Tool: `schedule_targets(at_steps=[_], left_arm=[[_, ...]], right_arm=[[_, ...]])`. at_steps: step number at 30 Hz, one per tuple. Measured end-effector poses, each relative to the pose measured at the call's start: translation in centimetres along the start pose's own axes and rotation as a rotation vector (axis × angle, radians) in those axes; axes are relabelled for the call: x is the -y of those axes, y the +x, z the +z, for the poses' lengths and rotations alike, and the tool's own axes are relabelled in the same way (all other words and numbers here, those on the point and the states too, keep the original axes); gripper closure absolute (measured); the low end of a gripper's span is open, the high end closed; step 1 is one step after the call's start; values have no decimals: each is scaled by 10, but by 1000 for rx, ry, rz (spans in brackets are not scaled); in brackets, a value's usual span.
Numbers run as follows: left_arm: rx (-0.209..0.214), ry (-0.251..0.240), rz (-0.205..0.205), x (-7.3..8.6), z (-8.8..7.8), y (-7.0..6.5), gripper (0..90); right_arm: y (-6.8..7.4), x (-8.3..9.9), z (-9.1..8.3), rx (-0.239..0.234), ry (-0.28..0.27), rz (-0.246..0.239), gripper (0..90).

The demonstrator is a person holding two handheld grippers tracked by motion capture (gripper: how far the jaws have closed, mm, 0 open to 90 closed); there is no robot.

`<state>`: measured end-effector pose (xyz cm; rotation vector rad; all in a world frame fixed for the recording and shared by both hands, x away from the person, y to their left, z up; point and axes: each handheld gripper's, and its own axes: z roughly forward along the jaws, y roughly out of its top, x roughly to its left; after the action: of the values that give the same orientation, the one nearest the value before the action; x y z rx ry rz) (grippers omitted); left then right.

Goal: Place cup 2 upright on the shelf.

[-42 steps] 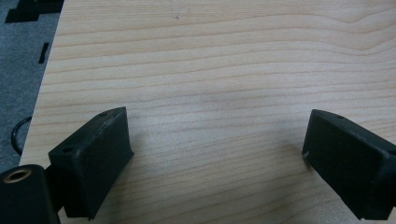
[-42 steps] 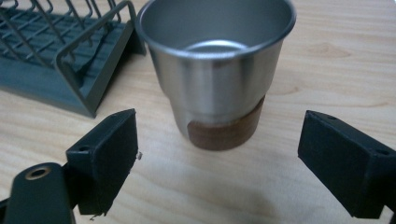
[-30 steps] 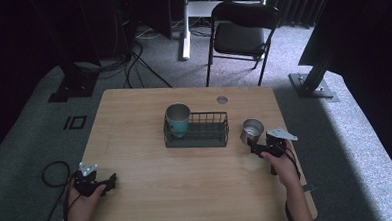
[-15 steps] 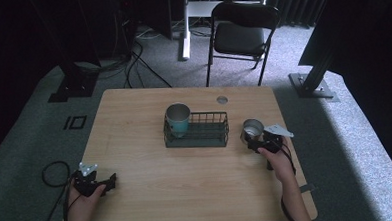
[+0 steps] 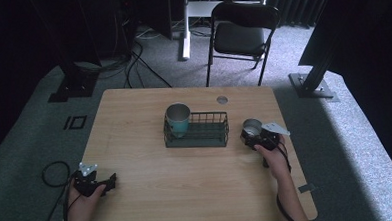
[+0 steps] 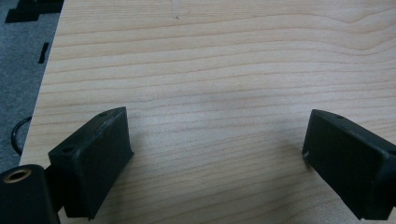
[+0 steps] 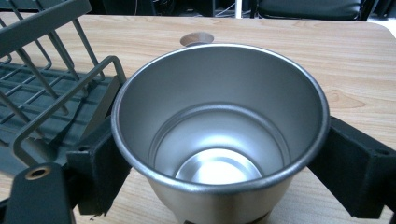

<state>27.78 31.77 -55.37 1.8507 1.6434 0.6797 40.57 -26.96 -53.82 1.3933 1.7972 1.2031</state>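
An upright shiny steel cup is clasped by the right tool near the worktop's right edge, while the left tool is held wide open, empty, at the near-left corner.

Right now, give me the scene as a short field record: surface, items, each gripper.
surface: wooden table
basket: dark wire basket mid-table
cup in basket: teal cup, upright at the basket's left end
cup outside: steel cup, upright and empty, on the table to the right of the basket
right gripper: jaws on either side of the steel cup, against its wall
left gripper: jaws wide apart over bare wood, near the table's front left corner
background: folding chair beyond the table
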Motion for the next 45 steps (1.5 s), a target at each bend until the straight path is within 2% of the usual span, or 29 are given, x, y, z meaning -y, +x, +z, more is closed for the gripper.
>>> schedule_targets(at_steps=[9, 15, 18, 32, 45], left_arm=[[0, 0, 0, 0, 0, 0, 84], [0, 0, 0, 0, 0, 0, 84], [0, 0, 0, 0, 0, 0, 84], [0, 0, 0, 0, 0, 0, 84], [0, 0, 0, 0, 0, 0, 84]], right_arm=[[3, -1, 2, 2, -6, -8, 120], [3, -3, 2, 9, 4, -5, 162], [1, -6, 0, 30, 0, -2, 180], [-1, -18, -13, 31, -8, -2, 181], [7, -48, -28, 11, -46, -30, 181]])
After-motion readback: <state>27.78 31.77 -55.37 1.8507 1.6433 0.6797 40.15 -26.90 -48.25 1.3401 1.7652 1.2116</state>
